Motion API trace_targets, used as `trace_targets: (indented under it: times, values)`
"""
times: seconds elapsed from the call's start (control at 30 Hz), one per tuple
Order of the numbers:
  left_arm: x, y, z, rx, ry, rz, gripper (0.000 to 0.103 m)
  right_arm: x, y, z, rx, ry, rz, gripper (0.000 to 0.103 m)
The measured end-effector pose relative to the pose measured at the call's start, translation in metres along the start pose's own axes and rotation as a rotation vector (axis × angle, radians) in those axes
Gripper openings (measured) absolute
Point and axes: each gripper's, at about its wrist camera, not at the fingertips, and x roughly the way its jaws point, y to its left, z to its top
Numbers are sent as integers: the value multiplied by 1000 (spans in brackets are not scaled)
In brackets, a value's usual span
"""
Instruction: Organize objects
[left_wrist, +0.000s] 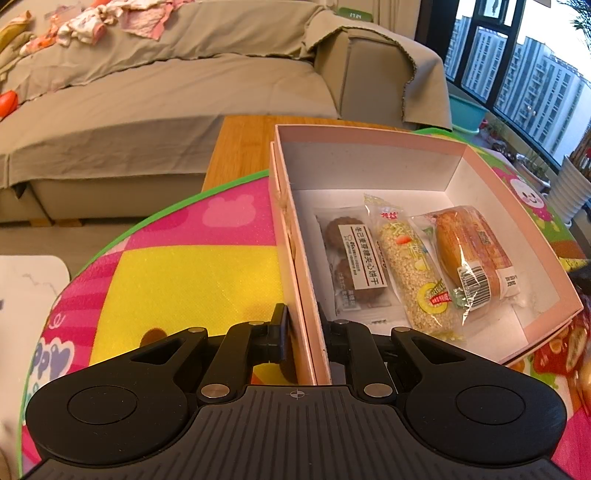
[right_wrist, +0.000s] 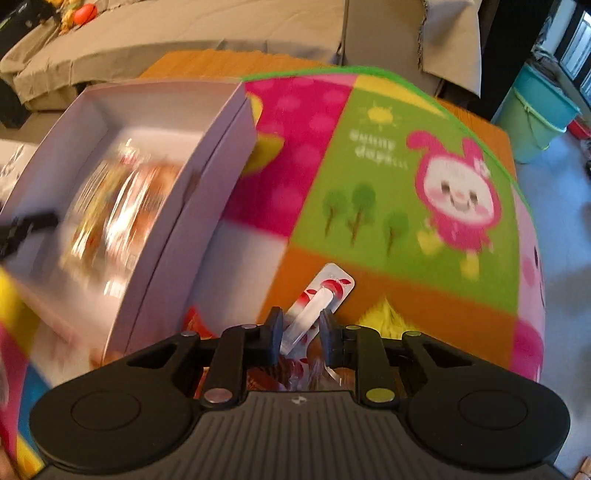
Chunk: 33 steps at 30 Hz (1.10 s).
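Open pale-pink cardboard box (left_wrist: 369, 162) on the bench — three wrapped snacks lie side by side inside: brown sandwich biscuits (left_wrist: 351, 262), puffed-rice bar (left_wrist: 410, 273), orange-brown cake (left_wrist: 472, 254). Clear red-printed snack packet (right_wrist: 317, 310) — outside, just beside the box.

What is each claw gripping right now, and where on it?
Left claw: near side wall of the pink cardboard box. Right claw: the sealed end of a clear, red-printed plastic snack packet.

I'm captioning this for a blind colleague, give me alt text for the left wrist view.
The left gripper clamps the near wall of an open pink box holding three wrapped snacks side by side: cookies, a puffed rice bar and a bread roll. The box sits on a colourful play mat, with a grey sofa behind.
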Motion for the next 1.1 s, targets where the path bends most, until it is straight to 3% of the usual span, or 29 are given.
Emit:
trace_targets:
  times: [0.13, 0.17, 0.27, 0.37, 0.5, 0.63, 0.77, 0.87, 1.03, 1.07, 1.1]
  values:
    - [0, 0, 0, -1, 0, 0, 15, -19, -4, -23, 30, -46, -9, 22]
    - [0, 0, 0, -1, 0, 0, 15, -26, -7, -27, 47, -81, -32, 25]
    - [0, 0, 0, -1, 0, 0, 15, -43, -20, -38, 92, -185, -122, 49]
    - [0, 0, 0, -1, 0, 0, 15, -56, -37, -53, 153, -243, -185, 53]
    - [0, 0, 0, -4, -3, -1, 15, -66, -54, -79, 274, -263, -117, 53]
    - [0, 0, 0, -4, -2, 1, 15, -73, -44, -112, 320, -266, -40, 54]
    - [0, 0, 0, -2, 0, 3, 15, -83, -15, -136, 232, -287, 93, 75]
    - [-1, -1, 0, 0, 1, 5, 15, -81, 10, -139, 91, -282, 95, 83]
    - [-1, -1, 0, 2, 4, 7, 15, -58, 41, -134, -69, -197, 18, 83]
    - [-1, -1, 0, 3, 5, 8, 15, -54, 43, -133, -78, -184, -3, 76]
    - [-1, -1, 0, 4, 5, 8, 15, -49, 46, -132, -82, -163, -22, 61]
